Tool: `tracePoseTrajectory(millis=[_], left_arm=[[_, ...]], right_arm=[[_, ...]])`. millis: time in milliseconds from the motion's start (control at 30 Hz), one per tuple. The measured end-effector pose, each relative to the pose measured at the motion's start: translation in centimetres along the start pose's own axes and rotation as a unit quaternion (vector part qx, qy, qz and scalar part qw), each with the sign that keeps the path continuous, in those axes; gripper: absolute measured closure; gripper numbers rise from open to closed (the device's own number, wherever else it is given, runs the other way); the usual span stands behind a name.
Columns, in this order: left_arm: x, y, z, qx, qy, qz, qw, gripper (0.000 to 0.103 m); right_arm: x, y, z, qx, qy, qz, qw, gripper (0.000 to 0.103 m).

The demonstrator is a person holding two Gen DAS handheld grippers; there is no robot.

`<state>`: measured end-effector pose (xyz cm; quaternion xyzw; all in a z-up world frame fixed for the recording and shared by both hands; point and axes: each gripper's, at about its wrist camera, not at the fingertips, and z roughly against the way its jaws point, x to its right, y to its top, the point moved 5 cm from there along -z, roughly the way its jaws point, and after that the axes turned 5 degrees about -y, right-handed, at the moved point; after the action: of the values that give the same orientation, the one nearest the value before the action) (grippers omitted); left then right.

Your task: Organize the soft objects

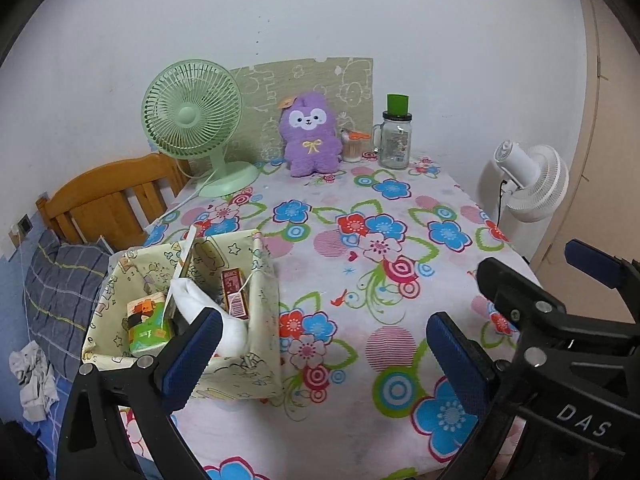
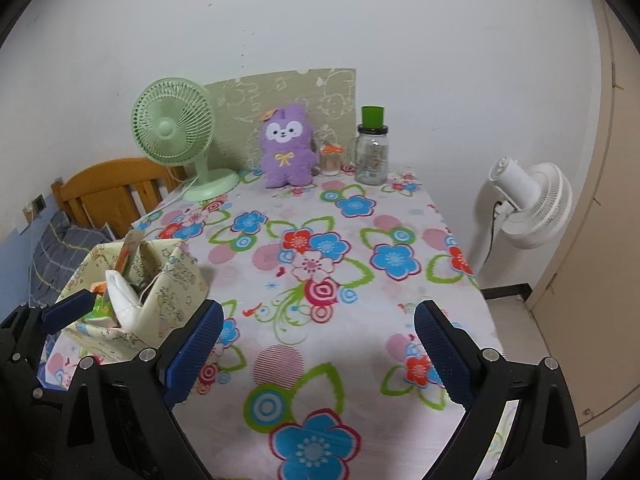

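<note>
At the far edge of the bench [image 1: 400,288], against the wall, the purple plush bunny [image 1: 310,136] sits upright, long axis vertical, face turned toward the camera. From the left wrist view, the left claw [image 1: 324,356] hangs open and empty over the floral cloth, pads well apart. Just beside its left pad sits the fabric basket [image 1: 256,344], holding a white soft item [image 1: 216,312], a green carton [image 1: 146,322] and a red box [image 1: 234,292]. A green desk fan [image 1: 192,120] stands left of the bunny, a glass mug jar [image 1: 394,140] to its right; open cloth lies between claw and bunny.

Over to the right wrist view: the right claw [image 2: 318,352] is open too, nothing held. The bunny [image 2: 285,148] is straight ahead at the back, the basket [image 2: 176,280] at near left, with the left claw's blue pad [image 2: 68,310] touching its near corner. A white floor fan [image 2: 528,204] stands off the bench's right side.
</note>
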<state>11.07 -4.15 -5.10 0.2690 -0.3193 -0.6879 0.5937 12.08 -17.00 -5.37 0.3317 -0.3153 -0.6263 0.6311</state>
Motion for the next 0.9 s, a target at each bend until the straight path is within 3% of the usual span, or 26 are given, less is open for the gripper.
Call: tracePoseTrajectory(millis=[333, 900], left_arm=[[1.2, 0.7, 2.0, 0.016, 0.002, 0.002, 0.9999, 0.000], [0.0, 1.7, 5.8, 0.053, 0.021, 0.019, 0.9982, 0.000]], right_arm=[[3.2, 0.4, 2.1, 0.018, -0.027, -0.007, 0.999, 0.005], [6.5, 1.1, 6.0, 0.054, -0.041, -0.025, 0.997, 0.004]])
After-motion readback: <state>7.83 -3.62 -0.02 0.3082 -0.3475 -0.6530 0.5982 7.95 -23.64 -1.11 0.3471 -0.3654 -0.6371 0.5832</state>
